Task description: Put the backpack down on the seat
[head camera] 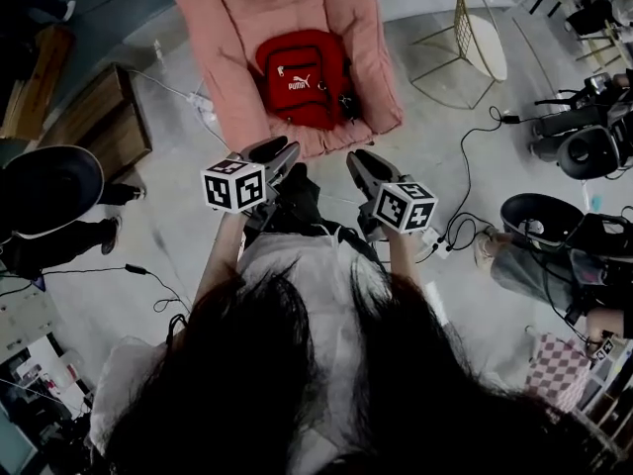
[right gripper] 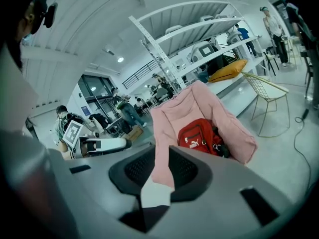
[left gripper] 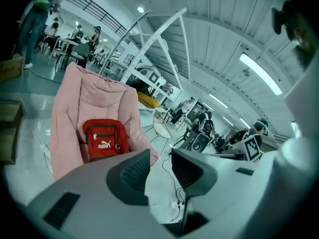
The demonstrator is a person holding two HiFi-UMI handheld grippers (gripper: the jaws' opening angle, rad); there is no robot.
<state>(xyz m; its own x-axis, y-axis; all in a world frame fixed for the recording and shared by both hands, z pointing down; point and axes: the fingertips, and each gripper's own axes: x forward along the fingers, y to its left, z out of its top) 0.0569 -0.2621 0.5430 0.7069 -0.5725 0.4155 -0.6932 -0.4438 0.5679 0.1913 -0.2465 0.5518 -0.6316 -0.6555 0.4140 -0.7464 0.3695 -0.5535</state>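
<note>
Backpack (head camera: 302, 77) rests upright on the pink seat (head camera: 232, 28) at the far side, propped by the back cushion, apparently delivered, since left gripper (head camera: 280, 154) and right gripper (head camera: 362, 163) hang nearer, jaws partly parted, holding nothing.

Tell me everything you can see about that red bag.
The red backpack looks like soft fabric, small and boxy, with a white logo on its zipped front pocket and dark trim. It stands upright on the seat of the pink padded chair, leaning against the backrest. Dark straps seem bunched at its side.
</note>
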